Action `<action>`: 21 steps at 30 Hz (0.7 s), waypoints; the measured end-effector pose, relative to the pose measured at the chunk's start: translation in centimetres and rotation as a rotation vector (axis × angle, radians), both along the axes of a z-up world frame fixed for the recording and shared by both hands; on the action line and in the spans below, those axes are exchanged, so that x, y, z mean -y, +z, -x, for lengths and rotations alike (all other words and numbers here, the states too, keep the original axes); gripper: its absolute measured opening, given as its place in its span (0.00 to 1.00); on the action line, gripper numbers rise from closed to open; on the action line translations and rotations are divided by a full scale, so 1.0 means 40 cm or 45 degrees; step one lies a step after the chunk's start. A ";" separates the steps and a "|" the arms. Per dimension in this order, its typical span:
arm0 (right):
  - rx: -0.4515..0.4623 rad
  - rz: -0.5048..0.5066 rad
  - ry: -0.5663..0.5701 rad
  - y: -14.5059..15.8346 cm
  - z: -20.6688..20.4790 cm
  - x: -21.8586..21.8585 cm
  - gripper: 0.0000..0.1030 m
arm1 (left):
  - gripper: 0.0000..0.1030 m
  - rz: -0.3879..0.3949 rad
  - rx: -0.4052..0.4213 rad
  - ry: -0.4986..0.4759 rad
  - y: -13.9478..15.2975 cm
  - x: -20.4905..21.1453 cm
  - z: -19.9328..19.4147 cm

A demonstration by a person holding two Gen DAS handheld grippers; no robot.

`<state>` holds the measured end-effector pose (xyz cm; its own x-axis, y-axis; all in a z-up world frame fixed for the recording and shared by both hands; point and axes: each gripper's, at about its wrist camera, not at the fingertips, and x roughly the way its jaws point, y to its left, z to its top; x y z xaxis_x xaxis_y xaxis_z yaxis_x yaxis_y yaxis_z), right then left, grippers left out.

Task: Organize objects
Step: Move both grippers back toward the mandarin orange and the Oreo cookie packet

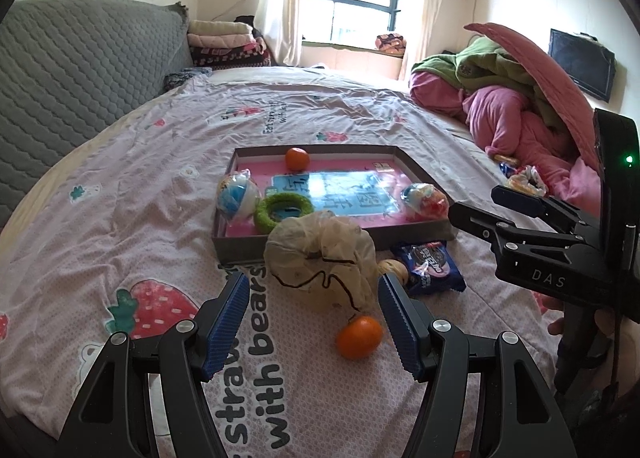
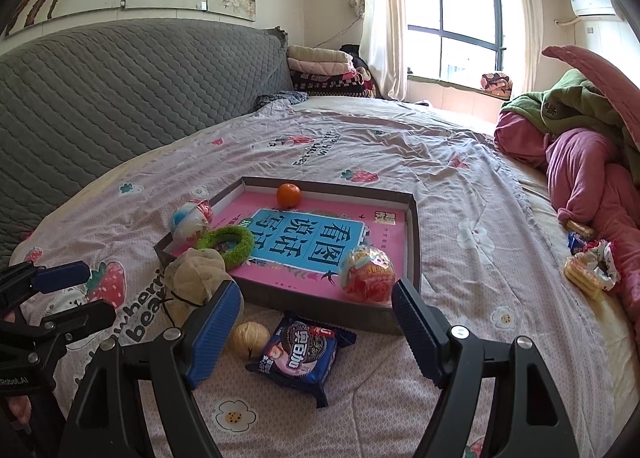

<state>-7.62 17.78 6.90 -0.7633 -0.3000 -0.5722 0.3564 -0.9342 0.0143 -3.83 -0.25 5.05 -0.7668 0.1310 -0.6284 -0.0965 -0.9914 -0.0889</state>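
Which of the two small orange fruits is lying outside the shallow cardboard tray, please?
The small orange fruit on the printed bedsheet, between the left claw's fingers; the other orange fruit sits inside the shallow cardboard tray, at its far wall.

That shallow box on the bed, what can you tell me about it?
The shallow box looks like grey-brown cardboard with low walls, open on top, lying flat on the strawberry-print bedsheet. A pink and blue book cover fills its floor. Inside sit an orange, a green fuzzy ring and two wrapped toy balls. A beige net pouch lies against its near wall.
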 end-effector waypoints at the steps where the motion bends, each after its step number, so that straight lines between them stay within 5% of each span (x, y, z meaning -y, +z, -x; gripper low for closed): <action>1: 0.005 0.003 0.001 -0.001 -0.001 -0.001 0.75 | 0.66 0.003 0.001 -0.004 -0.001 -0.003 -0.001; 21: 0.090 -0.027 -0.014 -0.047 -0.024 -0.001 0.75 | 0.66 0.033 0.102 -0.080 -0.066 -0.041 0.001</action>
